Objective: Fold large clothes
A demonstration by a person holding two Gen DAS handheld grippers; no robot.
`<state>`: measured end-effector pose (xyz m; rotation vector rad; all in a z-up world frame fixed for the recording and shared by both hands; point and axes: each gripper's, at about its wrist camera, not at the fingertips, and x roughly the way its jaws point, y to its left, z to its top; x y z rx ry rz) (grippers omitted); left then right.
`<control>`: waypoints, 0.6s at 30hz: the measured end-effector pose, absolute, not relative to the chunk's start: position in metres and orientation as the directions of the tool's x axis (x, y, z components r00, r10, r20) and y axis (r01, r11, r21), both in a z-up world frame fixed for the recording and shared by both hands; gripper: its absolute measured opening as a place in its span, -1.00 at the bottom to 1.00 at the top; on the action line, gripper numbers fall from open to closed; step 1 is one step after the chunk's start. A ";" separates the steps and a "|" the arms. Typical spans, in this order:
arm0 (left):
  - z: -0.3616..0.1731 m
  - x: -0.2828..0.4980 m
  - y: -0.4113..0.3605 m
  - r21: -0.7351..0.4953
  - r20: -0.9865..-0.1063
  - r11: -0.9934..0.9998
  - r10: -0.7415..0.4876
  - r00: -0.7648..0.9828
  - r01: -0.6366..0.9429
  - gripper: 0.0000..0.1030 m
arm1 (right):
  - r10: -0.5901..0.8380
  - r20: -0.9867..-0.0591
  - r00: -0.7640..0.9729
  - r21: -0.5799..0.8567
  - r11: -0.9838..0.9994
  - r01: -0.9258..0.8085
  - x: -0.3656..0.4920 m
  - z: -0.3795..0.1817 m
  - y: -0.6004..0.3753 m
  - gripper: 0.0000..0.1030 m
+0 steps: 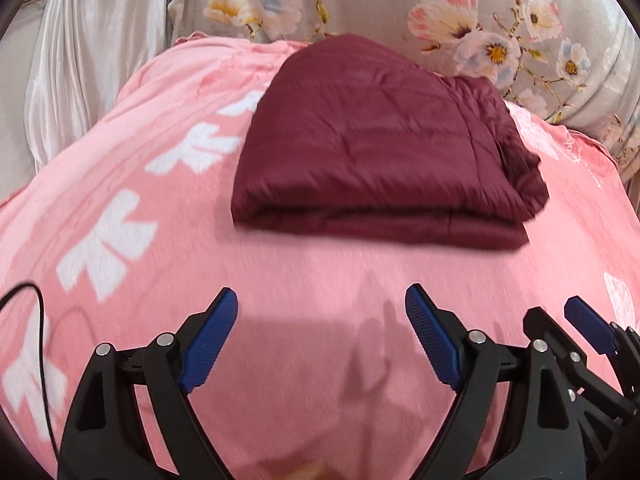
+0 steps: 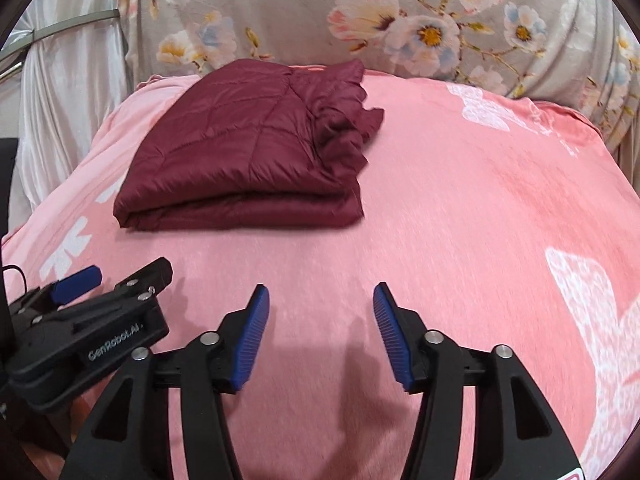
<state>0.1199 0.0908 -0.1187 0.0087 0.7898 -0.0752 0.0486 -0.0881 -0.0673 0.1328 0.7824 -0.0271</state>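
On the pink blanket [image 2: 460, 208] lies the folded maroon quilted jacket [image 2: 240, 156]; soft, puffy, likely slippery, best pinched at its layered near edge; left gripper [image 1: 322, 336] and right gripper [image 2: 320, 332] gape wide, holding nothing.

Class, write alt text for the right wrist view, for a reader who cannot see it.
A folded maroon quilted jacket lies on a pink blanket, ahead and left of the open, empty right gripper. The left gripper shows at lower left; a floral cushion sits behind.

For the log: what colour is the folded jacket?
Dark maroon jacket, quilted; clearest in the right wrist view.
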 end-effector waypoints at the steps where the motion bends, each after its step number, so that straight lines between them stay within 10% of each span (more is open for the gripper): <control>1: -0.120 0.118 0.090 -0.023 -0.712 0.997 -0.067 0.699 0.072 0.62 | 0.025 -0.707 0.706 0.112 0.991 0.077 0.048 -0.068 -0.089 0.08; 18: -0.127 0.114 0.078 0.061 -0.715 0.998 0.021 0.699 0.032 0.63 | -0.052 -0.725 0.686 0.040 0.992 0.117 0.048 -0.074 -0.082 0.11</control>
